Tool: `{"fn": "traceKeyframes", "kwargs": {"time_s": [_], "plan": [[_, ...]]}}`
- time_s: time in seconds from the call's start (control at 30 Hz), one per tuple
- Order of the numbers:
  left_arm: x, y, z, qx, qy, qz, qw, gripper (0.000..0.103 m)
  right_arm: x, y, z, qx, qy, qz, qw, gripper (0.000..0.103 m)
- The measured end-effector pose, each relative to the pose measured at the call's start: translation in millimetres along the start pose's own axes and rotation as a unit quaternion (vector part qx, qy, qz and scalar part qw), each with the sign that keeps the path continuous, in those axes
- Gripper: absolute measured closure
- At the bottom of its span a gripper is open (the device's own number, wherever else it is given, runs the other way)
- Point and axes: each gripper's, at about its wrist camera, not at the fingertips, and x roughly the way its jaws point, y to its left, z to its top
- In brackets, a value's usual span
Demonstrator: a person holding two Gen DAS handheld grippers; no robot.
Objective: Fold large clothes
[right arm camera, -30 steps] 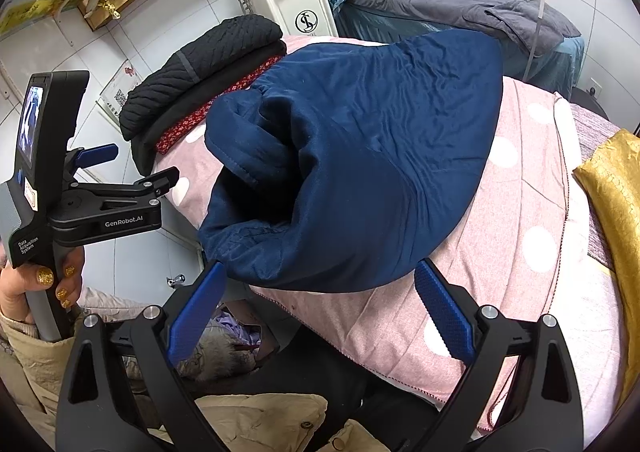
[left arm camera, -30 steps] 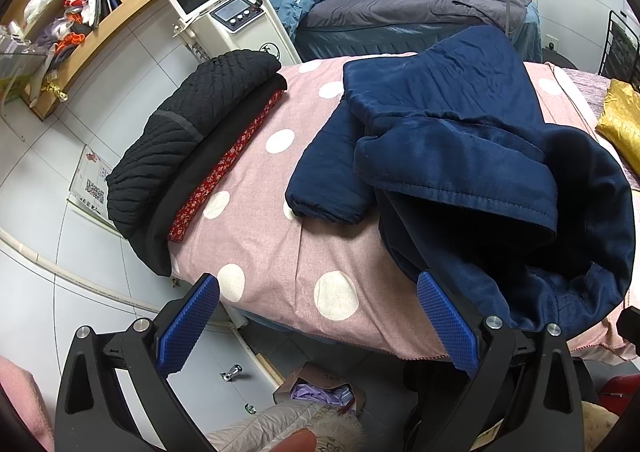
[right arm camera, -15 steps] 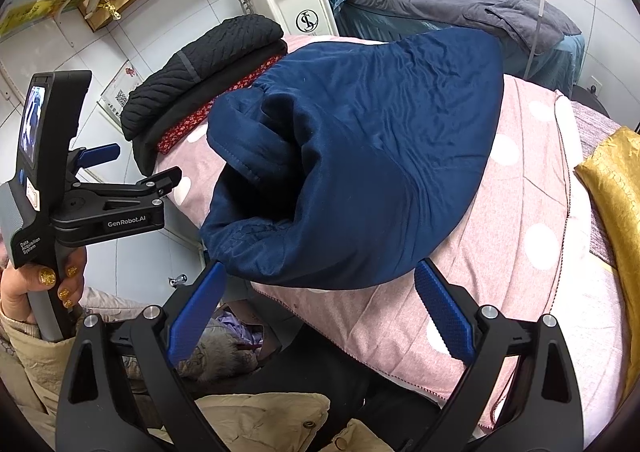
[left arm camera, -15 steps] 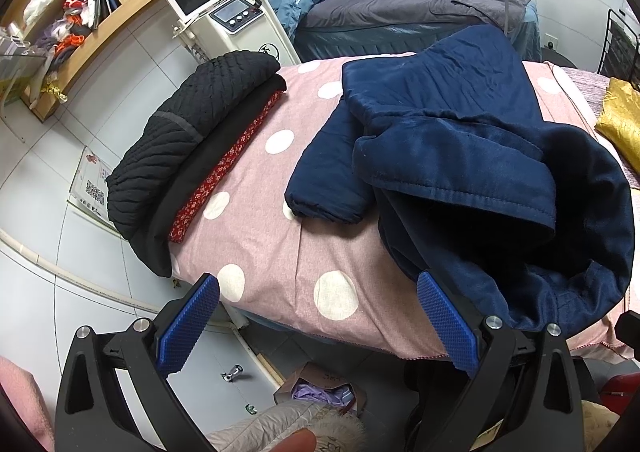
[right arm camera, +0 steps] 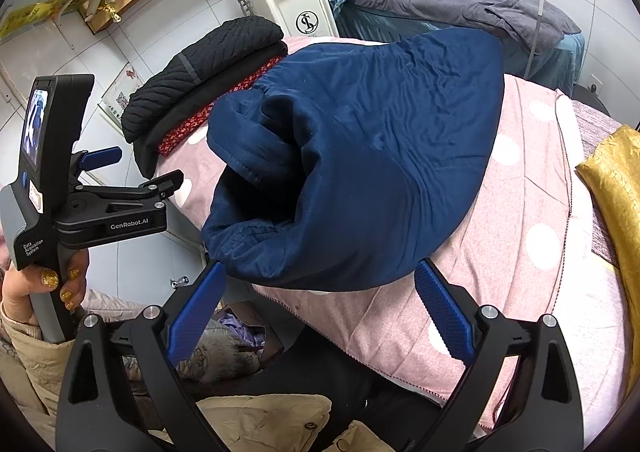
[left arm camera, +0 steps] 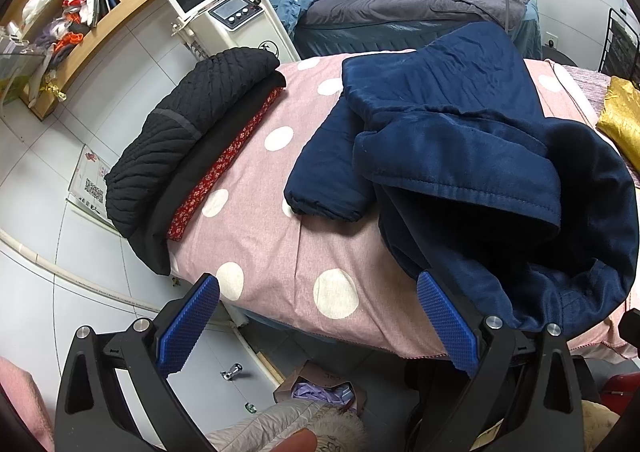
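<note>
The navy coat (left arm camera: 460, 156) lies bunched and only partly folded on the polka-dot bed (left arm camera: 280, 244) just beyond both grippers' fingers, which stand wide and empty—left gripper (left arm camera: 318, 324), right gripper (right arm camera: 316, 312)—so most folding seemingly remains.

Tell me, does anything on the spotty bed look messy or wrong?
Yes. The navy jacket is bunched up, not folded flat; one sleeve sticks out sideways, and its bulky end hangs over the bed edge. The black clothes pile looks neatly folded.
</note>
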Motion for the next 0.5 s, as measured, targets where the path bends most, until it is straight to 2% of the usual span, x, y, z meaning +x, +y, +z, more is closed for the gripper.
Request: {"fn": "traceKeyframes", "kwargs": {"time_s": [0.5], "plan": [[1.1, -0.5, 0.3, -0.002, -0.001, -0.007, 1.0, 0.006, 4.2, -1.4, -1.9, 0.001, 0.007, -0.003, 1.0, 0.009]]}}
